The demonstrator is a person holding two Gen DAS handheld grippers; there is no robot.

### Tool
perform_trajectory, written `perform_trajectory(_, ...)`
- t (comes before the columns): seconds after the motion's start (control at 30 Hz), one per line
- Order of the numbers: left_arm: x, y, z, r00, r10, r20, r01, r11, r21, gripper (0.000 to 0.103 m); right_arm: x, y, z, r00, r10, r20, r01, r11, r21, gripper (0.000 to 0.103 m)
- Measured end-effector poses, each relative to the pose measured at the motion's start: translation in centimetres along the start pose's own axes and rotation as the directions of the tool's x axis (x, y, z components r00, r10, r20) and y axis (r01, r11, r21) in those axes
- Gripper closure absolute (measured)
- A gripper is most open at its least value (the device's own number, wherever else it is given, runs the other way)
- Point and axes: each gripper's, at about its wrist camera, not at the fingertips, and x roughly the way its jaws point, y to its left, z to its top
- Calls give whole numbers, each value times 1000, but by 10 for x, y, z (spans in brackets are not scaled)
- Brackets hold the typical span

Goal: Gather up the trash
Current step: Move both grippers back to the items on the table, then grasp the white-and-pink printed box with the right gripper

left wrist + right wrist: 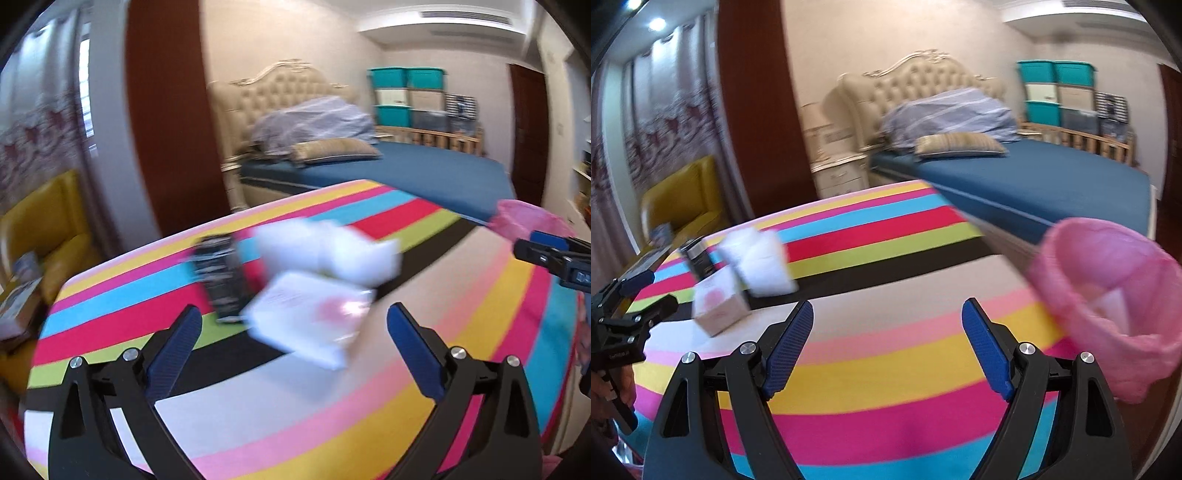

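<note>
On the striped table [295, 406] lie a crumpled white tissue [332, 251], a white and pink packet [306, 317] and a dark flat wrapper [221, 273], all blurred. My left gripper [294, 312] is open, its jaws wide apart just short of the packet and touching nothing. My right gripper [887, 307] is open too, above bare striped cloth, with nothing between its fingers. A bin with a pink bag [1108, 295] stands right of it at the table's edge, something pale inside. The tissue [757, 258] and packet [716, 302] lie far left in that view.
A bed with a blue sheet [1034, 184] stands behind the table. A yellow armchair [48, 229] is at the left by the curtains, and a pale nightstand [838, 173] is beside the bed. Teal storage boxes [406, 96] are stacked at the far wall.
</note>
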Motion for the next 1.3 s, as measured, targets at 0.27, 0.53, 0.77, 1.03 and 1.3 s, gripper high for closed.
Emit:
perform_trajectory(0.27,2,85,-13,986,167,-31,-169,979,-114,5,29,80,3,991,109,-72,-117,986,-119,18)
perform_trajectory(0.53,-6,130,-26,977,207,-53,-213,960,-182,5,63,124,2,972,164,-171,-193,966,-173,18)
perform_trajectory(0.77,-8,146,-29,963,260,-69,-269,942,-203,5,83,153,4,954,194,-227,-243,946,-213,18)
perform_trajectory(1.03,-7,153,-27,961,265,-84,-278,931,-238,5,108,177,10,940,191,-284,-270,923,-274,18)
perform_trajectory(1.3,-6,143,-27,960,267,-84,-279,936,-213,5,124,181,11,922,180,-342,-281,919,-275,20)
